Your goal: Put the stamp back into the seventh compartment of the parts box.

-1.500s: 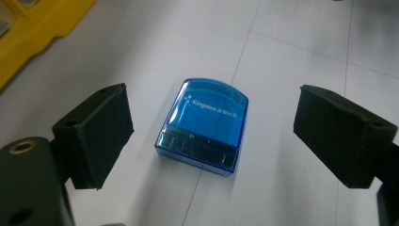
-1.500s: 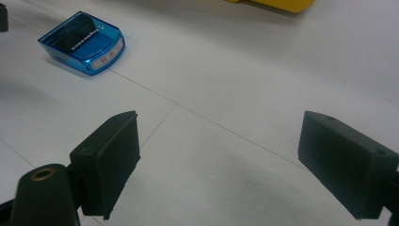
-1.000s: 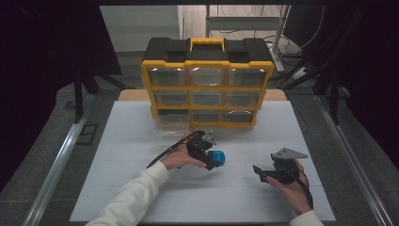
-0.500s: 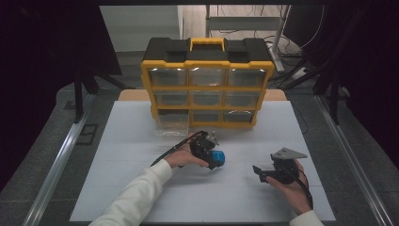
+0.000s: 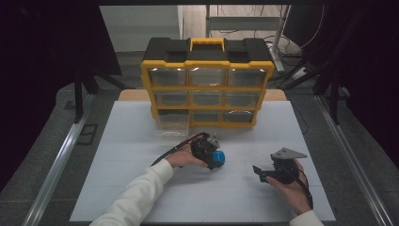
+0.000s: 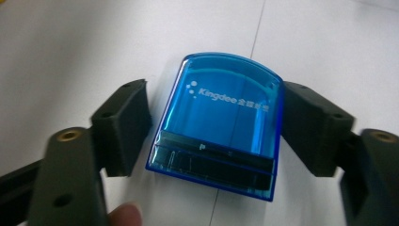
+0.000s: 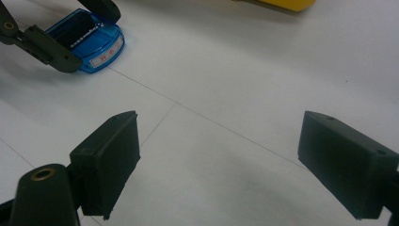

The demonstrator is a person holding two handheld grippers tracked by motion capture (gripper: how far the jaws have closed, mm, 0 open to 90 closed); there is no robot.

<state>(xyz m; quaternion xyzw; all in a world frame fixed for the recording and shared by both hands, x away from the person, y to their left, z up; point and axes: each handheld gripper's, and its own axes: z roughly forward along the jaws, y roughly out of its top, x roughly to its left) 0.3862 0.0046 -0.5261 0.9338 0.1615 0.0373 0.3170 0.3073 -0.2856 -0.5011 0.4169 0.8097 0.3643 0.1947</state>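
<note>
We find the left hand-held gripper (image 6: 214,136) closing around the blue stamp (image 6: 221,122) on the bench (image 5: 141,141); one pad touches, one stands apart. The right hand-held gripper (image 7: 219,165) rests spread, empty. Grasp unfinished; lifting toward the organizer's open drawer (image 5: 171,126) likely remains.

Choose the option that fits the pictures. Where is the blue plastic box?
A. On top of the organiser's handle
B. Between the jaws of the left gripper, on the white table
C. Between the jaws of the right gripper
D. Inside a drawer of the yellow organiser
B: the blue plastic box lies on the white table between the jaws of the left gripper.
</note>
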